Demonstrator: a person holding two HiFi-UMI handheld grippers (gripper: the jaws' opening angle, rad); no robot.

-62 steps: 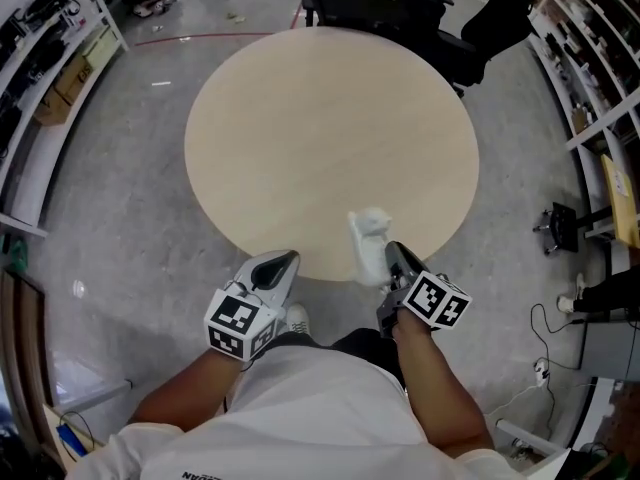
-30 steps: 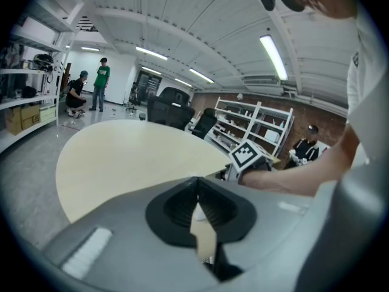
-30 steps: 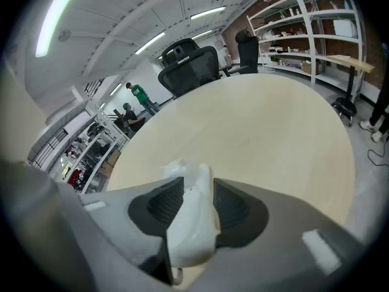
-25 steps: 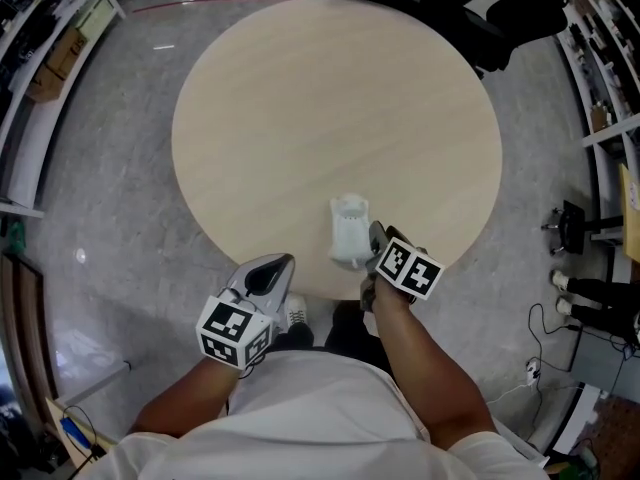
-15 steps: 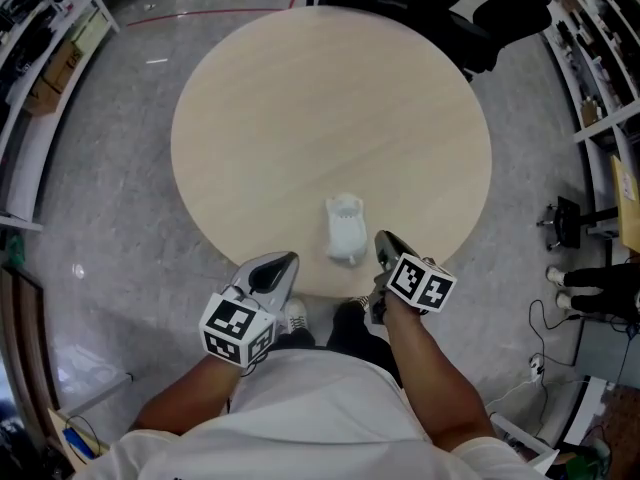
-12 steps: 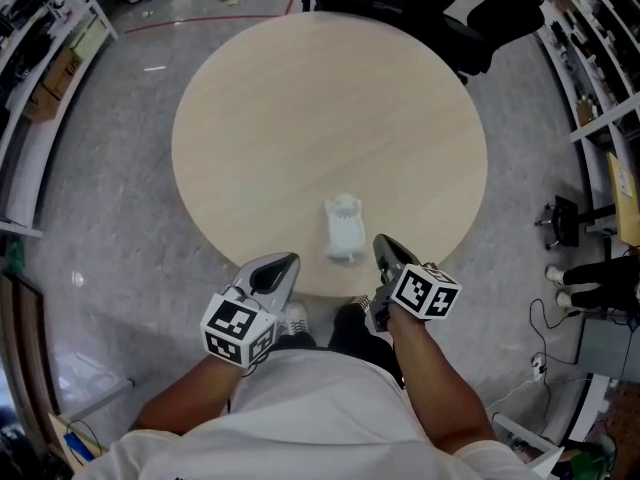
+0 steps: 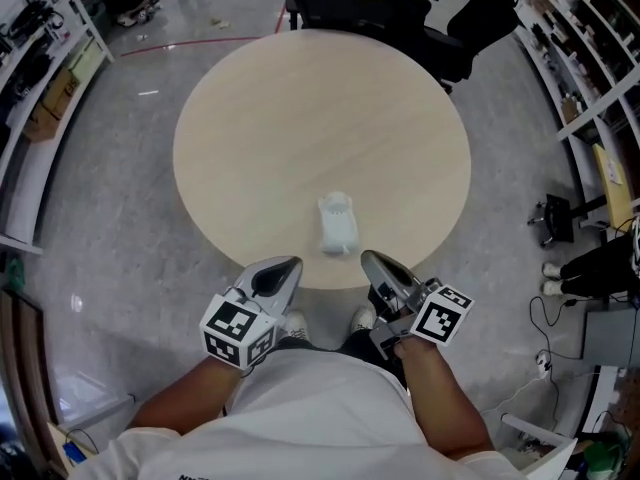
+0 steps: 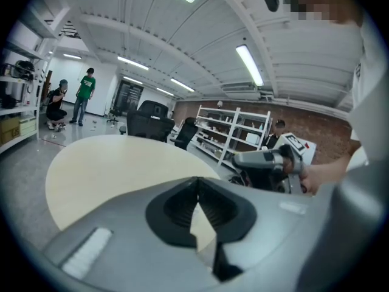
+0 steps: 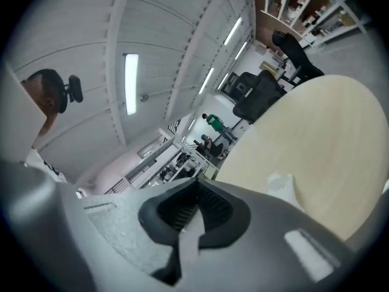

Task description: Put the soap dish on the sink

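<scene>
Right gripper view: soap dish (image 9: 278,183) half-hidden

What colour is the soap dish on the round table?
White; the soap dish shows best in the head view.

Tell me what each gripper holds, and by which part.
Nothing. The left gripper and right gripper are both shut and empty; the soap dish lies free on the table.
</scene>
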